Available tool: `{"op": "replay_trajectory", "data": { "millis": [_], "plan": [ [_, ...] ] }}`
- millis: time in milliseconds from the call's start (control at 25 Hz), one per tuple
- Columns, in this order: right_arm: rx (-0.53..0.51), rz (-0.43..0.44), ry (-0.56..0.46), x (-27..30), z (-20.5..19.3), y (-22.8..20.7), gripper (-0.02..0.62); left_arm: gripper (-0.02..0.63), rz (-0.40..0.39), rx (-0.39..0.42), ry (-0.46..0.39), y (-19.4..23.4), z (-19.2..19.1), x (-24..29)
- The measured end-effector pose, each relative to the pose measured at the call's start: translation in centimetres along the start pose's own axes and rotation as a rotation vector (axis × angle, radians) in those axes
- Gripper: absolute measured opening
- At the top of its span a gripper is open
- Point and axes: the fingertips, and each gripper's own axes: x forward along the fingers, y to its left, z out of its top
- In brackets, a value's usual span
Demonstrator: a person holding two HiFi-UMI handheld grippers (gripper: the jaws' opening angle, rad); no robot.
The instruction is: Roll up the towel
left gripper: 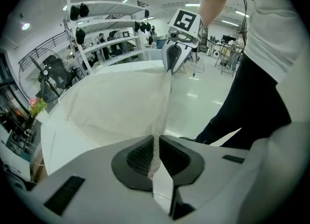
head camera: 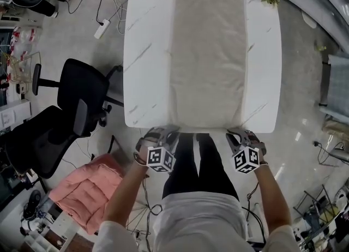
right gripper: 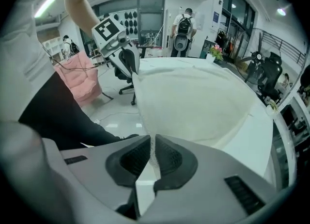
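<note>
- White table (head camera: 144,54) carries the towel (head camera: 207,54) flat, with bare margins on both sides.
- Left gripper (head camera: 166,133) and right gripper (head camera: 235,135) each pinch a near towel corner.
- Chair (head camera: 82,90) stands near the table's left edge.

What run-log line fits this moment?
left tool: shut on towel edge | right tool: shut on towel edge | towel: unrolled on table

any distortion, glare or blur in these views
Head view: sharp and evenly lit, the table edges bow slightly. Left gripper view: strong fisheye with black corners; the left tongs look soft up close, and the floor shows glare. Right gripper view: same fisheye; the towel stays sharp.
</note>
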Motion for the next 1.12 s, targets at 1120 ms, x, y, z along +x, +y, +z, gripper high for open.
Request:
{"op": "replay_trajectory", "data": {
  "millis": [1120],
  "plan": [
    [0.108, 0.258, 0.003, -3.5, 3.5, -3.0, 0.035, 0.043, -0.424, -0.095, 0.019, 2.0, 2.7, -4.2]
  ]
}}
